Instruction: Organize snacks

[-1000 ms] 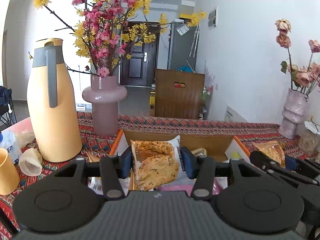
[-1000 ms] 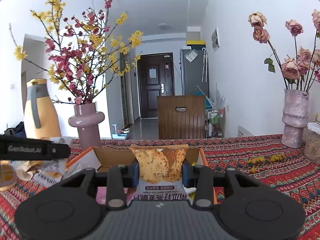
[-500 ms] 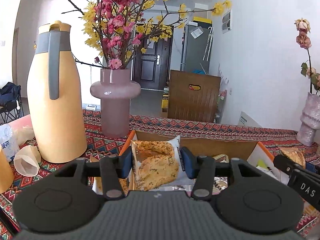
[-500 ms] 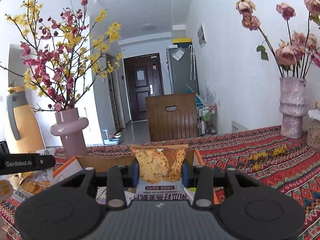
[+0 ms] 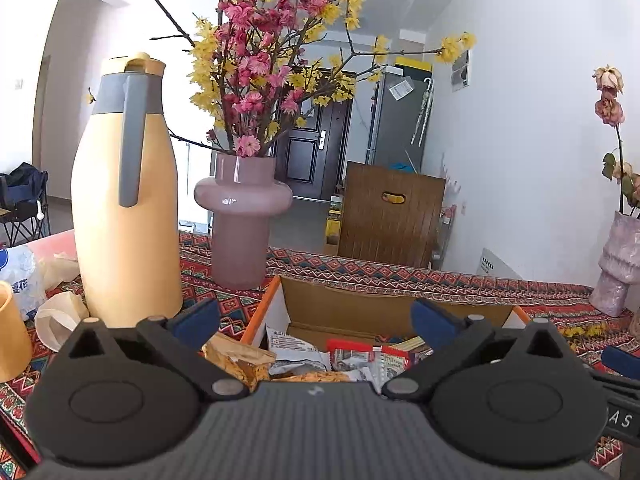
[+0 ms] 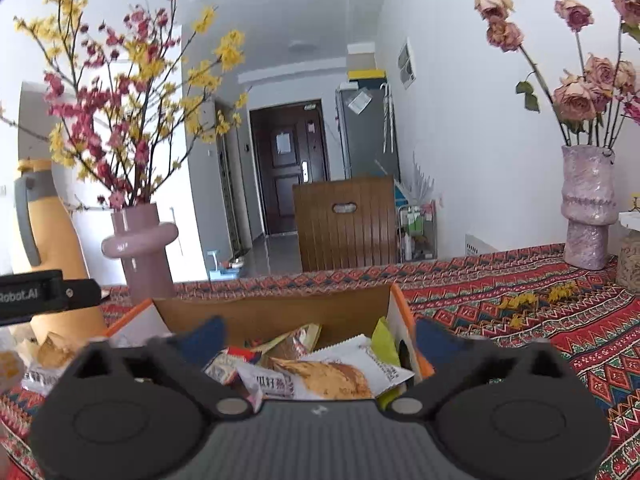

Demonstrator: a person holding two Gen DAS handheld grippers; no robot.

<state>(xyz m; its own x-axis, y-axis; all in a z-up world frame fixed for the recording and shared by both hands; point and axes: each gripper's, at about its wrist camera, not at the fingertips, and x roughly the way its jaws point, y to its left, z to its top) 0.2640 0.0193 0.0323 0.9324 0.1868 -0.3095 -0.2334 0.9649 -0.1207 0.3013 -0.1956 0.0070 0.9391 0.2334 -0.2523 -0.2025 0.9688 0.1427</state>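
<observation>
Yellow jug (image 5: 126,200) beside pink vase (image 5: 242,216) on patterned tablecloth (image 6: 520,300).

Snack packets (image 6: 320,376) piled inside the cardboard box (image 6: 276,312) at 6 o'clock. Vase (image 5: 243,220) at 11 behind it, jug (image 5: 126,216) further left at 9.

We see the right gripper (image 6: 318,336), its jaws just opened wide, above the cardboard box (image 6: 276,312) on the patterned tablecloth (image 6: 560,332). Nothing sits between its pads; snack packets (image 6: 320,376) lie piled in the box below.
</observation>
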